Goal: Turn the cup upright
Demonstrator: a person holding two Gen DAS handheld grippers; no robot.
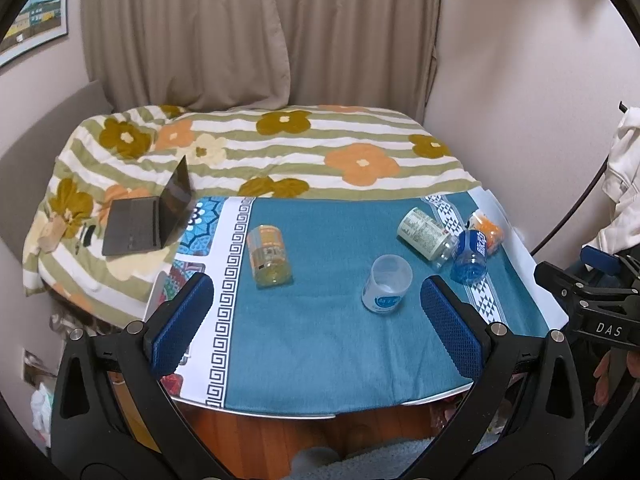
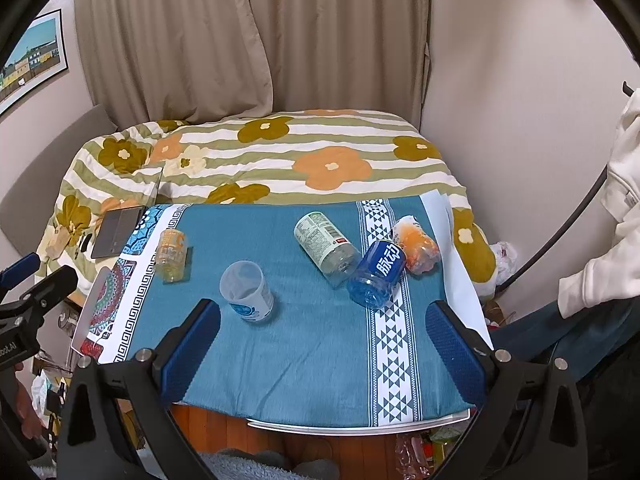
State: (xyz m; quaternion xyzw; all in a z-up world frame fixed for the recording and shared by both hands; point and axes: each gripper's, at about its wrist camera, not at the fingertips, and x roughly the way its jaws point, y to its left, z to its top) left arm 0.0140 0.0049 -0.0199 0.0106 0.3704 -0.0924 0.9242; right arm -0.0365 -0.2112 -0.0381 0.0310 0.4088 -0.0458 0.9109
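A clear plastic cup (image 1: 386, 284) with a blue label stands upright, mouth up, on the teal tablecloth (image 1: 320, 340). It also shows in the right wrist view (image 2: 247, 291). My left gripper (image 1: 318, 320) is open and empty, held back above the table's near edge, the cup just beyond its right finger. My right gripper (image 2: 324, 344) is open and empty, also back at the near edge, the cup ahead of its left finger. The right gripper's body (image 1: 596, 308) shows at the left view's right edge.
Several bottles lie on their sides: an orange-labelled one (image 1: 267, 256) at left, a green-labelled one (image 2: 326, 246), a blue one (image 2: 376, 274) and an orange one (image 2: 416, 250) at right. A laptop (image 1: 148, 220) sits on the flowered bedspread (image 1: 280, 148) behind the table.
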